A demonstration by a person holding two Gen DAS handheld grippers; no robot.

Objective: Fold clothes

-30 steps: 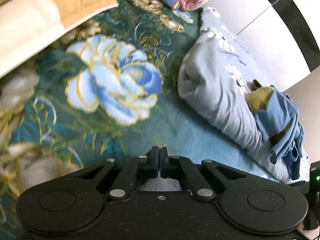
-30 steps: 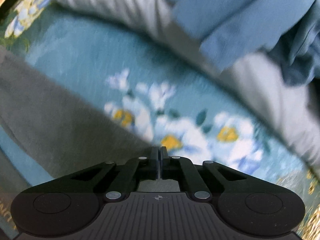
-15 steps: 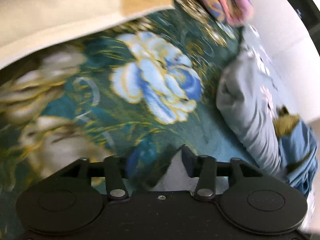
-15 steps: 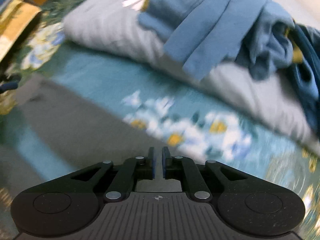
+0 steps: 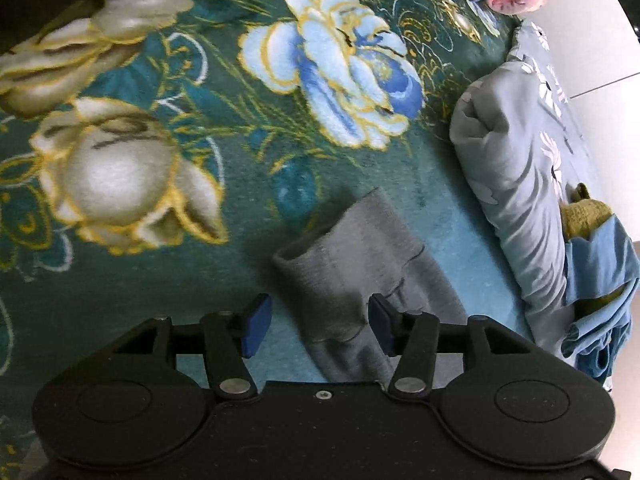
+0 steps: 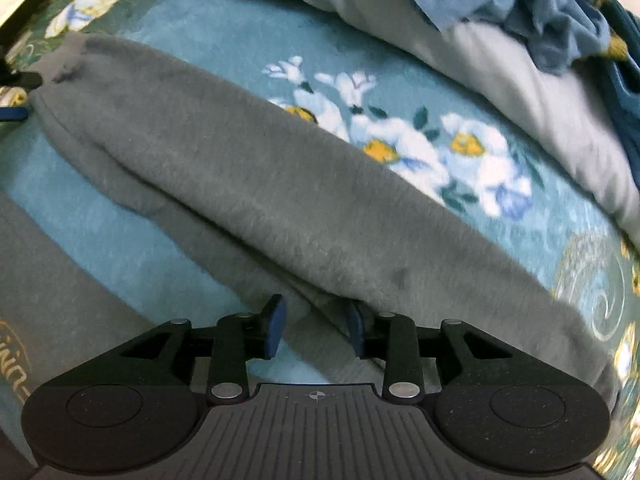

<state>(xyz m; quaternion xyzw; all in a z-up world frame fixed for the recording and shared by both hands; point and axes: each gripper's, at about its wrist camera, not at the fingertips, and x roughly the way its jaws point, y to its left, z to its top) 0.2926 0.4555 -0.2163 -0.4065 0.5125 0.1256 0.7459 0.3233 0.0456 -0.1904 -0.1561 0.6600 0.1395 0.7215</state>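
Grey sleeve lies flat on floral bedspread, cuff toward 10 o'clock in right view. Left gripper and right gripper: jaws just opened from pressed together, now spread, sleeve released between them. Blue clothes at 3 o'clock.

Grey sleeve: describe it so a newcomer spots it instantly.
On the teal floral blanket, beside the pale folded quilt, lies the grey sleeve. It is long, plain and fuzzy with a ribbed cuff, unlike the crumpled blue clothes heaped on the quilt.
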